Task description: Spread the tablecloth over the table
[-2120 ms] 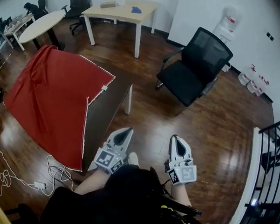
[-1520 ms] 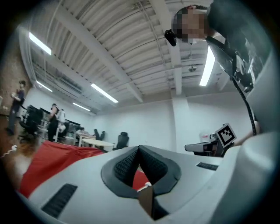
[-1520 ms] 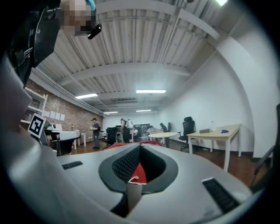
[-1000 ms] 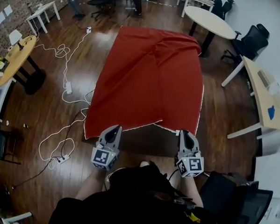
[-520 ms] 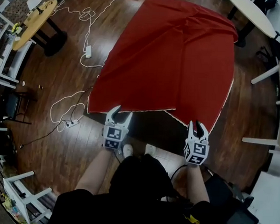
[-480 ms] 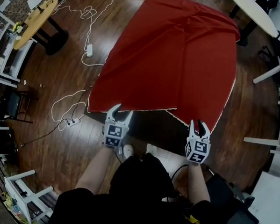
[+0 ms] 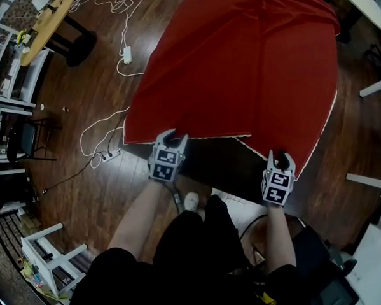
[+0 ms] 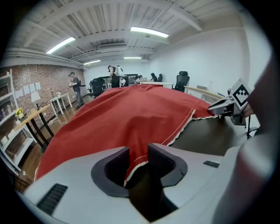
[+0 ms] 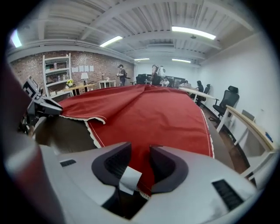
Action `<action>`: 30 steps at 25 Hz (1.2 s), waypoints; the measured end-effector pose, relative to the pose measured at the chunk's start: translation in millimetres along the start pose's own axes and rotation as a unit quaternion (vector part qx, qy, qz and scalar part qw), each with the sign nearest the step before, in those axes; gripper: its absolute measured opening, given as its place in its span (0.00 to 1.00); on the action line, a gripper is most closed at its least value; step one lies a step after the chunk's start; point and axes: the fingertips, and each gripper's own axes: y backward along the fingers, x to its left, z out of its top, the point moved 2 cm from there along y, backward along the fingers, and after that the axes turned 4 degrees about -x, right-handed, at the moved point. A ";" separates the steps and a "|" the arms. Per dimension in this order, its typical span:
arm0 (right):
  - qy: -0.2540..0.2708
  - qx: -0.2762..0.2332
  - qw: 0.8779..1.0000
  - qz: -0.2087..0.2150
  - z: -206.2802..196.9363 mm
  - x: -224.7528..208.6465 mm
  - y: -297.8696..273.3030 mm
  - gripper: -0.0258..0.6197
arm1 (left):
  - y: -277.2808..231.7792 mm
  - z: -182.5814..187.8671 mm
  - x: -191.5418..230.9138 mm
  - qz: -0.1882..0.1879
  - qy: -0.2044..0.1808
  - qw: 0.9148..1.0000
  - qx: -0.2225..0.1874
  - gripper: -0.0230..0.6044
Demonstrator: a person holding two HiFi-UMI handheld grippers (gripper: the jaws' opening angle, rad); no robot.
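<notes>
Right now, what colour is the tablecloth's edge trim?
White trim on the red tablecloth; best in the left gripper view.

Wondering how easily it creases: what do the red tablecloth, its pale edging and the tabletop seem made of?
Red tablecloth: thin woven fabric, matte; it drapes softly and shows folds. Edging: white scalloped trim, perhaps lace. Tabletop: dark and smooth with a dull sheen, wood or laminate; I can't tell which.
</notes>
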 end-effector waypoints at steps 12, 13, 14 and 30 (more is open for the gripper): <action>0.034 0.064 0.995 -0.068 -55.2 -48.8 48.9 0.06 | 26.0 -30.3 30.7 0.011 -0.010 0.999 0.028 0.04; 0.032 0.070 0.994 -0.078 -60.7 -58.0 54.6 0.06 | 29.0 -32.9 36.1 0.016 -0.008 0.999 0.029 0.04; 0.030 0.077 0.993 -0.088 -65.8 -67.9 60.9 0.06 | 32.4 -35.1 41.1 0.022 -0.007 0.999 0.032 0.04; -0.018 0.003 0.993 -0.121 -31.4 -61.6 107.0 0.27 | 80.9 9.7 41.2 0.071 -0.017 0.995 -0.060 0.31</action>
